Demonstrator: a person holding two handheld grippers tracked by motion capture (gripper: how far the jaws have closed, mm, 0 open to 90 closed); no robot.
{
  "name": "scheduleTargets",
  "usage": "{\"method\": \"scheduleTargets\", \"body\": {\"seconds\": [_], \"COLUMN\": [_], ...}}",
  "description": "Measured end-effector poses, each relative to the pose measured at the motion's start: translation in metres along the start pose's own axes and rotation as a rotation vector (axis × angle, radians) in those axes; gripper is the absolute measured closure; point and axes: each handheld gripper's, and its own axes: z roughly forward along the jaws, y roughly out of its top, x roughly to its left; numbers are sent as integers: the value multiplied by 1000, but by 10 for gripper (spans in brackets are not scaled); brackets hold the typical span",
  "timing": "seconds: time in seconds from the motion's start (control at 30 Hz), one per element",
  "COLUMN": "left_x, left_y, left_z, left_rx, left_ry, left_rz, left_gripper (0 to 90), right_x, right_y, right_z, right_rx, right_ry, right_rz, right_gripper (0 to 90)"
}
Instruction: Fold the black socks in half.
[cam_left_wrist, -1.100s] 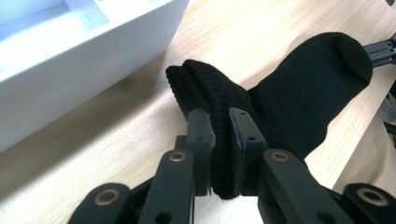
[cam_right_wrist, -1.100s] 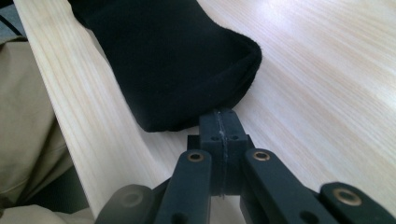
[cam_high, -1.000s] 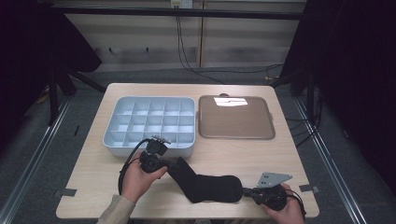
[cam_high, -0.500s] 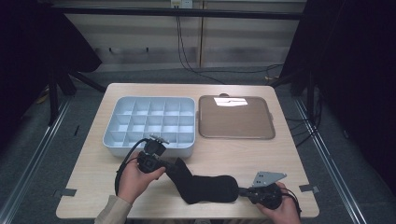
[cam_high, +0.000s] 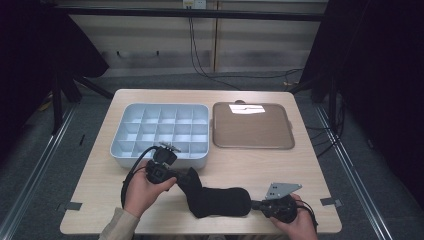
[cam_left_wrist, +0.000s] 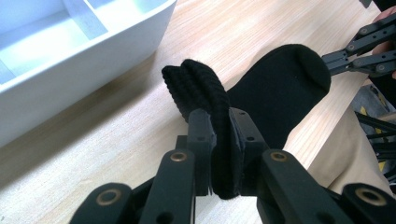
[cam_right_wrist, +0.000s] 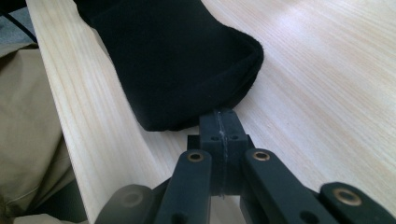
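A black sock lies near the front edge of the wooden table. My left gripper is shut on its ribbed cuff, which is lifted a little off the wood; in the left gripper view the cuff is squeezed between the two jaws of that gripper. My right gripper is at the sock's toe end, jaws pressed together. In the right gripper view its tip touches the edge of the toe; whether any fabric is pinched cannot be told.
A pale blue tray with several compartments stands just behind the left hand, its wall close by. A flat brown tray sits to its right. The table's front edge runs right beside the sock and the person's lap.
The right gripper and the sock's toe have edged slightly to the left. The left gripper holds the cuff as before.
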Motion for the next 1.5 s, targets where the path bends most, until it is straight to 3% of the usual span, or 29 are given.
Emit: {"method": "scheduleTargets", "body": {"seconds": [0.73, 1.3, 1.5], "left_x": [-11, -18, -23], "left_y": [7, 11, 14], "left_z": [-8, -11, -9], "left_rx": [10, 3, 13], "left_ry": [-14, -17, -20], "left_rz": [25, 23, 41], "left_gripper": [803, 802, 802], "right_x": [3, 5, 6], "right_y": [10, 17, 19], "right_z": [11, 20, 22], "right_rx": [2, -7, -3], "right_ry": [22, 44, 47], "right_rz": [-15, -26, -34], "right_gripper": [900, 900, 900]}}
